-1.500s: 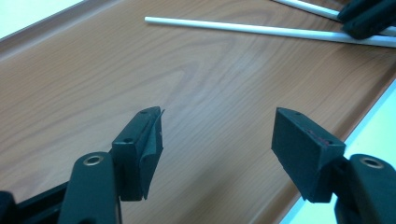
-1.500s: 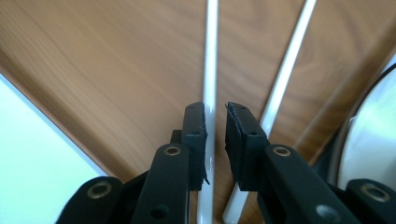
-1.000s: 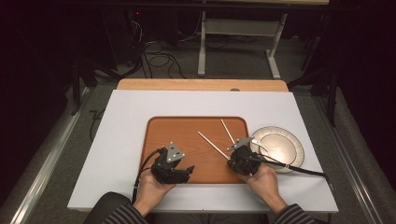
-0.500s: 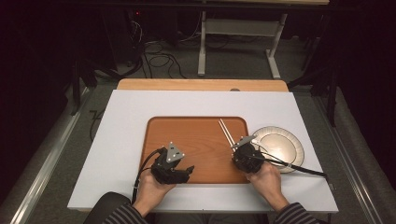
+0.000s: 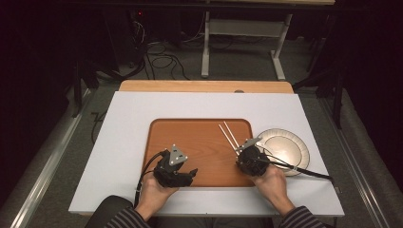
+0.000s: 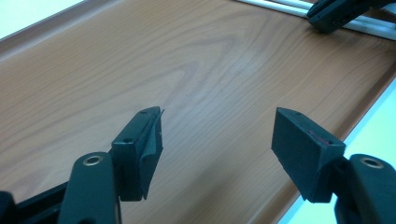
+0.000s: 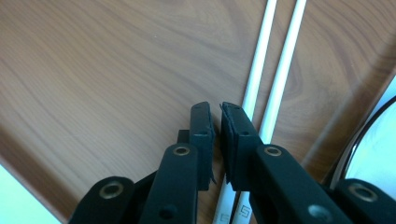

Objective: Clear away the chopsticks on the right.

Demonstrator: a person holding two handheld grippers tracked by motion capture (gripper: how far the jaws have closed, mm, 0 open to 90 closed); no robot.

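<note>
Two white chopsticks [image 5: 228, 134] lie side by side on the right part of a brown wooden tray [image 5: 195, 140]. My right gripper [image 5: 240, 154] sits over their near ends, shut with nothing between its jaws. In the right gripper view the chopsticks [image 7: 261, 60] run just right of the right gripper's [image 7: 217, 109] tips and pass under the right jaw. My left gripper [image 5: 191, 174] hovers open over the tray's front left. In its own view the left gripper [image 6: 217, 135] is wide apart above bare wood [image 6: 196, 70].
A round pale plate [image 5: 285, 147] sits on the white table just right of the tray, close to my right hand; its rim [image 7: 378, 154] shows in the right gripper view. The right gripper's cable trails across the plate.
A second ago the two chopsticks lay splayed apart at an angle; now they lie parallel and close together. The left gripper has not moved.
</note>
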